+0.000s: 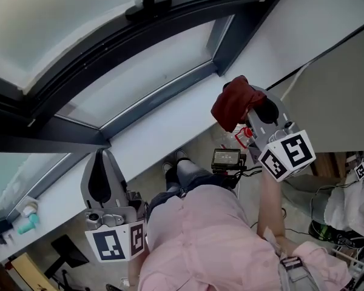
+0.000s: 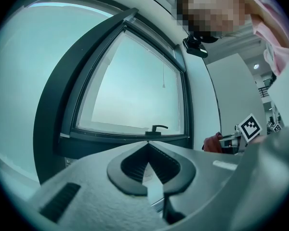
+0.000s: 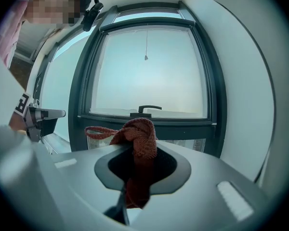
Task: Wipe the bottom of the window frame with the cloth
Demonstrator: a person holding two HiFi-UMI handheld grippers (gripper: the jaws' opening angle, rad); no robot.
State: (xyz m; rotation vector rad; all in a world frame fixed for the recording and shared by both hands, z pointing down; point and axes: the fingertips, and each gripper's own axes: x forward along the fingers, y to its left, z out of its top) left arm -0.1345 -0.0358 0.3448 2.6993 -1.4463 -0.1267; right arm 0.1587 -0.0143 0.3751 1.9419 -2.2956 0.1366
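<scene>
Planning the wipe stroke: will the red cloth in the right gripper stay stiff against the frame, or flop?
Likely floppy: the cloth bunches above the right gripper, one strand trailing sideways. Probably light, as a pinch alone holds it. Its coarse knit should drag rather than slide on the window frame.

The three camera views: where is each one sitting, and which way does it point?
Head view: on the person's head, facing steeply down at the white window sill; shows the pink shirt, left gripper and right gripper.
Left gripper view: on the left gripper, facing the dark-framed window over its own shut, empty jaws.
Right gripper view: on the right gripper, facing that window over jaws shut on the dark red woven cloth.
Shared: both gripper views show the window's black handle and the other gripper.
</scene>
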